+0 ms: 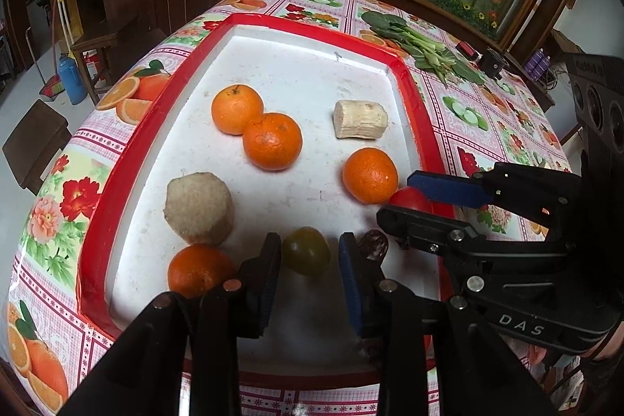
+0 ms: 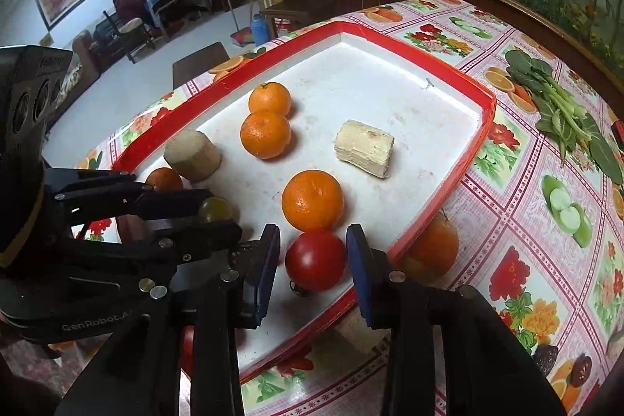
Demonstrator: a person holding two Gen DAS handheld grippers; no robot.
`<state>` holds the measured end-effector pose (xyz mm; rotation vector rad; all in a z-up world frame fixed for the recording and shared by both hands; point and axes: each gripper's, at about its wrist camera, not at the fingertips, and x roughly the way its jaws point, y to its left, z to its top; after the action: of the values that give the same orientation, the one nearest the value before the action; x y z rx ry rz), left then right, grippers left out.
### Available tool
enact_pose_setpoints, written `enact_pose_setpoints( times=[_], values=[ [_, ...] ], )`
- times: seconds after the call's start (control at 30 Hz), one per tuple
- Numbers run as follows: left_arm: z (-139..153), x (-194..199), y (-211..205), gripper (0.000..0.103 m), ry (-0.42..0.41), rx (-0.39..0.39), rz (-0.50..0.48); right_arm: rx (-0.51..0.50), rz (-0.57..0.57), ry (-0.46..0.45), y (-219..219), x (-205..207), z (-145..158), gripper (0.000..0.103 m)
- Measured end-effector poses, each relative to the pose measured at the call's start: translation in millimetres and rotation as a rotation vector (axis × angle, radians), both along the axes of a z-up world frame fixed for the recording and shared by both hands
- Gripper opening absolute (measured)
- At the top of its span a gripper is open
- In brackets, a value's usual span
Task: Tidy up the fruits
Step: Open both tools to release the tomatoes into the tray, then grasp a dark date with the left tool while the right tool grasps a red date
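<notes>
Between the pads of the left hand-held gripper (image 1: 310,273) lies a small green-yellow fruit (image 1: 306,255), on the white floor of the red-rimmed tray (image 1: 273,20), near its front edge. The jaws stand a little apart from the fruit on both sides, so this hand-held gripper is released and grasps nothing. The right hand-held gripper (image 2: 313,269) stands the same way around a red tomato (image 2: 315,260), which rests at the front right part of the tray; a thin gap shows on each side, so it is also released.

What could go wrong: both fruits are round and smooth, so I judge they may roll if a pad brushes them when the jaws pull away. The tomato touches an orange (image 2: 312,199) just behind it, and a push could move both. The two hand-held grippers are close to each other, so they could collide.

The tray holds four oranges: two touching at the back left (image 1: 237,108), one near the tomato, and one at the front left corner (image 1: 195,273). It holds also two pale peeled stem pieces (image 1: 360,119), well apart. Leafy greens (image 1: 421,45) lie outside the tray on the desk (image 1: 507,127), which has a flowered cloth.
</notes>
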<state>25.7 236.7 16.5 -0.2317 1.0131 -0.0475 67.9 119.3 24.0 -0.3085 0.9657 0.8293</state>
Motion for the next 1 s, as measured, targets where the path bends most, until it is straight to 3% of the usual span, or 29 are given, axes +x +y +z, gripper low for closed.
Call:
enact_pose_setpoints(
  times=[0.3,0.4,0.5,0.67,0.83,1.0],
  values=[
    [7.6,-9.9,-2.1,0.047,-0.003,0.007,0.023,0.028,-0.028,-0.006,-15.7,-9.2,15.8,0.039],
    [16.1,-14.3,-6.3,0.047,-0.025,0.005,0.030,0.045,-0.053,-0.004,-27.6,-15.8,22.8,0.051],
    [26.4,-17.7,-16.4,0.049,-0.053,0.008,0.018,0.086,-0.092,0.001,-47.4,-22.6,31.0,0.054],
    [39.8,-17.4,-51.1,0.051,-0.079,-0.002,-0.057,0.100,-0.202,-0.014,-103.3,-23.5,37.4,0.055],
    [42.9,-10.7,-106.1,0.054,-0.083,-0.002,-0.180,0.040,-0.330,-0.013,-168.0,-14.7,27.5,0.055],
    [31.1,10.0,-162.6,0.055,-0.037,-0.008,-0.273,0.022,-0.444,0.007,-225.2,-10.3,17.3,0.055]
  ],
)
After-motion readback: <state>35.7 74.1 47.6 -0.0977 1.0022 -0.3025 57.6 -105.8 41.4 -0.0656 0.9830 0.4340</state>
